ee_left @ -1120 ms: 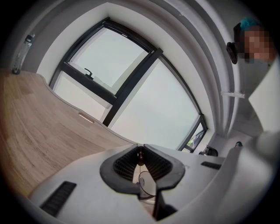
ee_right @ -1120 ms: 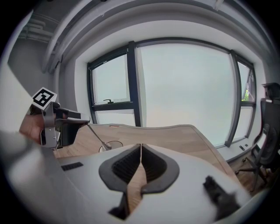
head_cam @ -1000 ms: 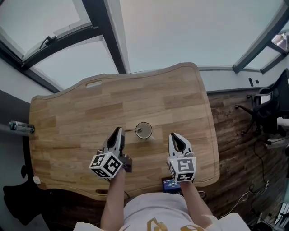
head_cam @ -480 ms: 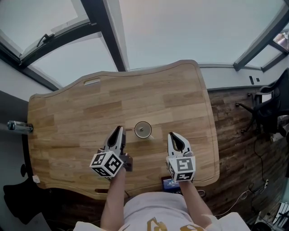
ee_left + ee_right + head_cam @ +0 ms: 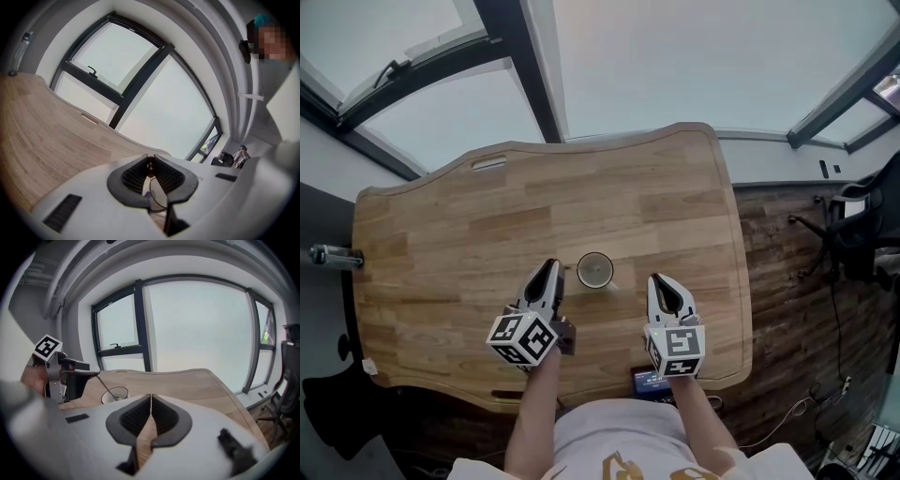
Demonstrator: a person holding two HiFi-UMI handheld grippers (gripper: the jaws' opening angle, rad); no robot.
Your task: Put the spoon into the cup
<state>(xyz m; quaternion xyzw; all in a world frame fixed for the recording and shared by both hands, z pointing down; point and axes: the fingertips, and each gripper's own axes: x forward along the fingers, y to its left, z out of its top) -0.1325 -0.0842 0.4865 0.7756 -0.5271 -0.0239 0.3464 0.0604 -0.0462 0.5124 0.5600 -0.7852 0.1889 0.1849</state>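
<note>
The task looks nearly finished. In the right gripper view the spoon (image 5: 105, 385) slants down with its bowl end inside the cup (image 5: 115, 393), and the top of its handle runs up to the tip of the left gripper (image 5: 93, 374). The cup stands upright near the middle of the worktop (image 5: 459, 234).

In the head view the left gripper (image 5: 549, 271) lies just beside the cup (image 5: 595, 270), at about 8 o'clock from it. Its fingers are clamped on the thin handle, which its own view shows as a dark sliver caught right at the tips (image 5: 150, 163). The right gripper (image 5: 660, 282) sits at about 4 o'clock from the cup, a little apart from it. Its fingers are pressed together on nothing (image 5: 150, 397), and it takes no part in the hold.

What seems left is the release: the left fingers have to part so the handle can settle against the cup's rim, and then the gripper can draw back without tipping the cup. Whether the bowl already touches the cup's bottom can't be made out.
</note>
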